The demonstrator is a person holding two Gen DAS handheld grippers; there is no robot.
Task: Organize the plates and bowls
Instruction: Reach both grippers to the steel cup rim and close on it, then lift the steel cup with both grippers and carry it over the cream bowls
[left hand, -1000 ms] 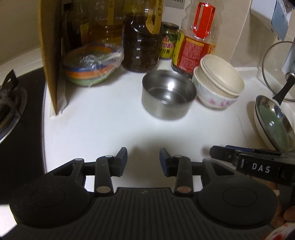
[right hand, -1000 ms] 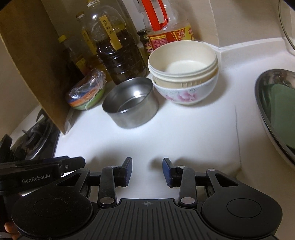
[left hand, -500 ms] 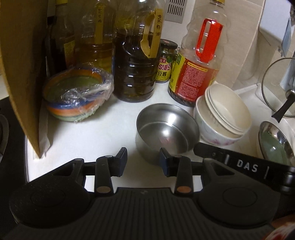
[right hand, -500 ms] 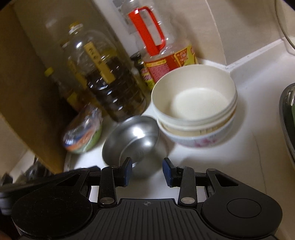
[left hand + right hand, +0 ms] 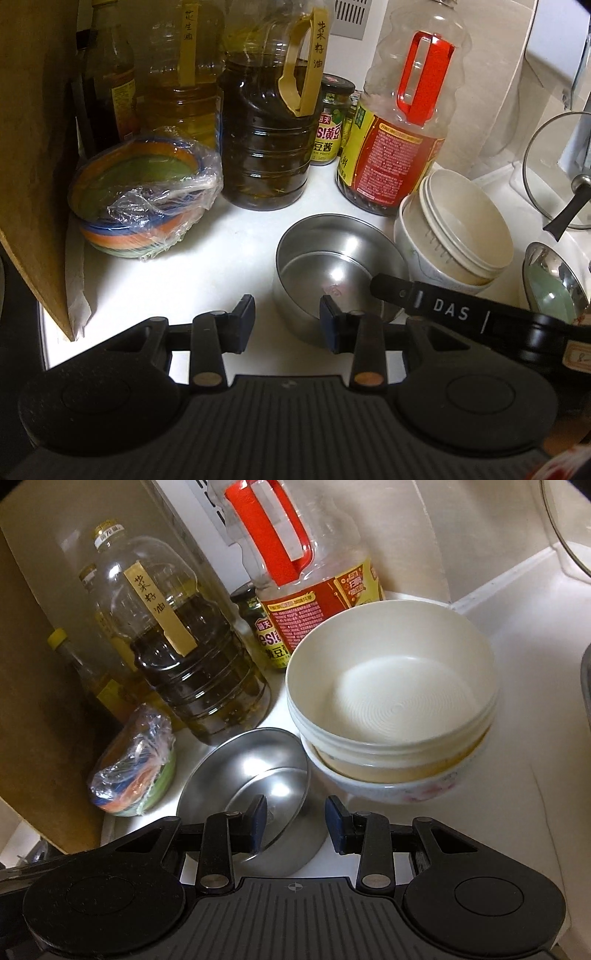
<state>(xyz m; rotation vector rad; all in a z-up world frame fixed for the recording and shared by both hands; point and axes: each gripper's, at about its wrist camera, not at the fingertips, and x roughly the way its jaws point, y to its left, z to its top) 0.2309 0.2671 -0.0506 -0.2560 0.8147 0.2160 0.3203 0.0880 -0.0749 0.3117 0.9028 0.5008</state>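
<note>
A steel bowl [image 5: 332, 254] stands on the white counter, with a stack of cream bowls [image 5: 465, 229] in a flowered bowl just to its right. My left gripper [image 5: 287, 323] is open, its right finger at the steel bowl's near left wall. My right gripper [image 5: 295, 821] is open over the steel bowl's [image 5: 255, 771] near right rim, left finger above the inside, right finger outside. The cream stack [image 5: 391, 701] sits just beyond it. The right gripper's arm [image 5: 454, 314] crosses the left wrist view.
Plastic-wrapped coloured bowls [image 5: 144, 195] sit at the left by a cardboard sheet [image 5: 33, 147]. Oil and sauce bottles [image 5: 269, 122] line the back wall. A steel plate holding a green dish [image 5: 554, 284] and a glass lid [image 5: 557, 166] stand at the right.
Both grippers have moved forward to the steel bowl. The right gripper now straddles its rim and the left has reached its near wall. Both jaws stayed open.
</note>
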